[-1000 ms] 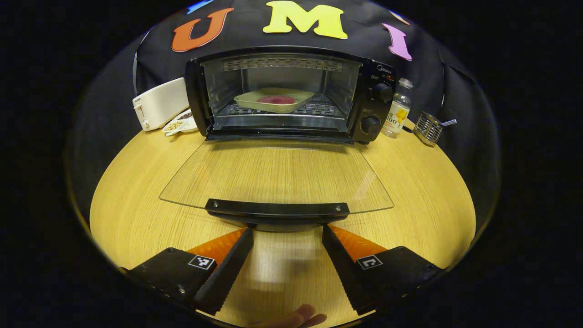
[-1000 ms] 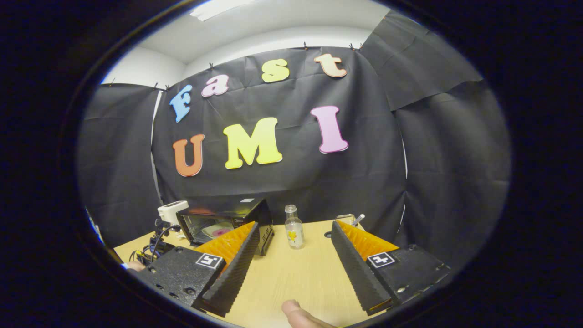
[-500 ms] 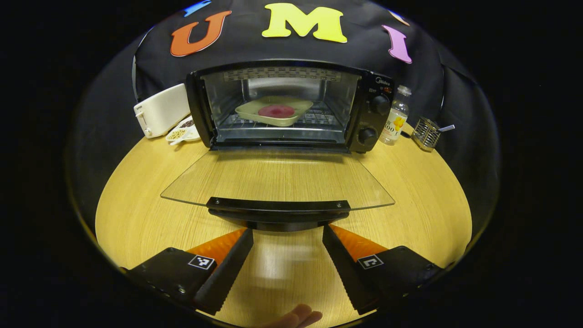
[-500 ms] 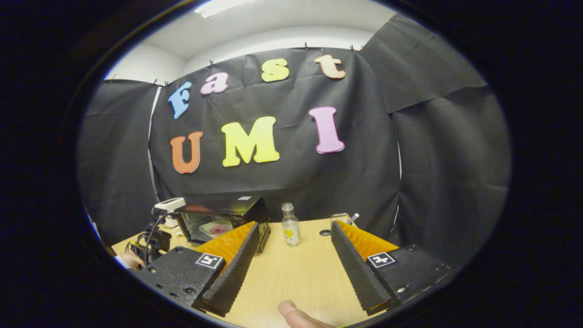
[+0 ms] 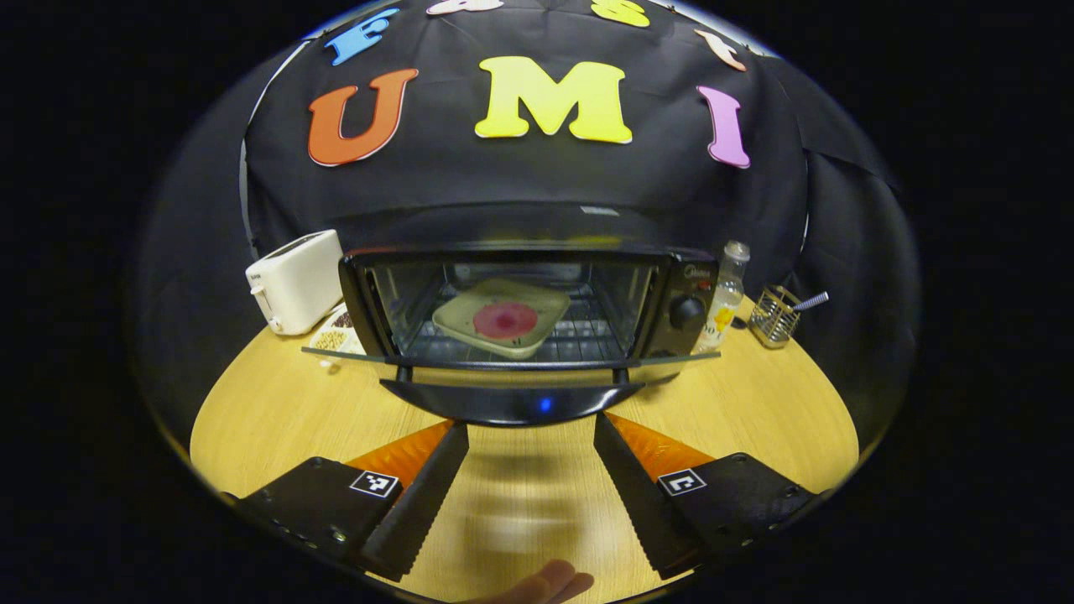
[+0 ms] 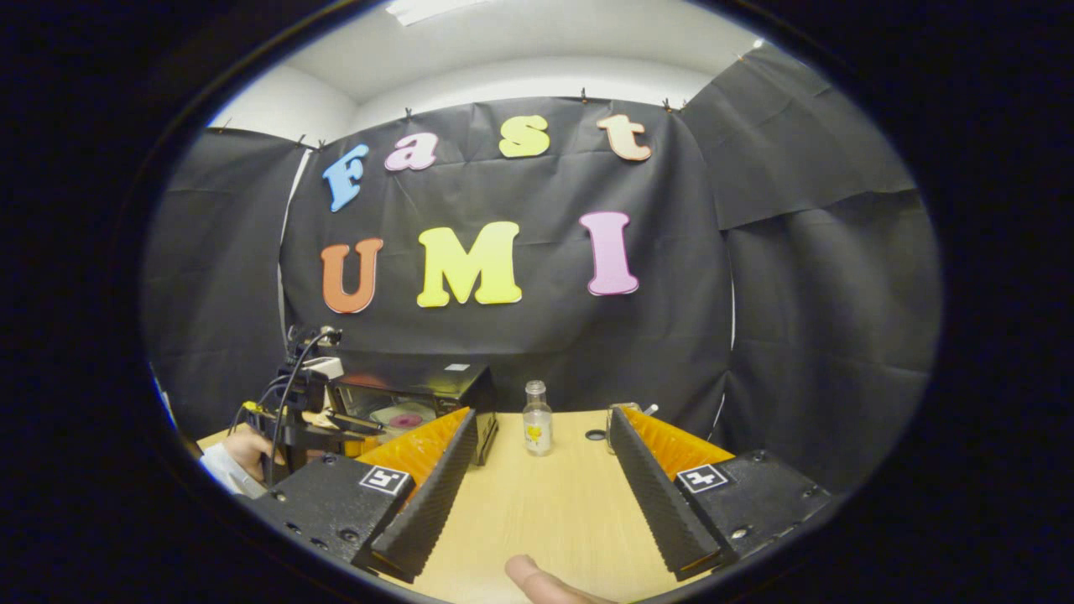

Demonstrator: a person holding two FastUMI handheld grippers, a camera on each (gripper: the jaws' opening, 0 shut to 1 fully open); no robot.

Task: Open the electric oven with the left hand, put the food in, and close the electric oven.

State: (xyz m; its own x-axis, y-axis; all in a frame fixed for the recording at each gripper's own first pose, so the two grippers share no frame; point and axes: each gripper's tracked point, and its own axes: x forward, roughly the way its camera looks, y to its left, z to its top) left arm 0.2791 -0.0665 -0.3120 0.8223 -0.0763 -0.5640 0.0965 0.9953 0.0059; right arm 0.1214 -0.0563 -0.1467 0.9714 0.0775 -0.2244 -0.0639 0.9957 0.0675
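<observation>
The black electric oven (image 5: pixel 681 289) stands at the back of the table, its glass door (image 5: pixel 671 361) swung partway up and seen almost edge-on. On the rack inside lies a cream tray (image 5: pixel 470 323) holding a round red piece of food (image 5: pixel 505 320). My left gripper (image 5: pixel 527 426) is open, its fingertips right under the door's black handle (image 5: pixel 512 404), one at each side. My right gripper (image 6: pixel 541 417) hangs open and empty above the table to the right. The right gripper view has the oven (image 6: pixel 445 384) at left, with the left gripper and a hand (image 6: pixel 252 449) in front of it.
A white toaster (image 5: pixel 294 281) and a small dish of grains (image 5: pixel 334 339) sit left of the oven. A small clear bottle (image 5: pixel 727 294) and a wire holder (image 5: pixel 774 315) stand to its right. The wooden table (image 5: pixel 755 419) spreads around the door.
The oven door has swung up from lying flat to roughly halfway, and my left gripper rose with it under the handle. The right gripper has barely shifted.
</observation>
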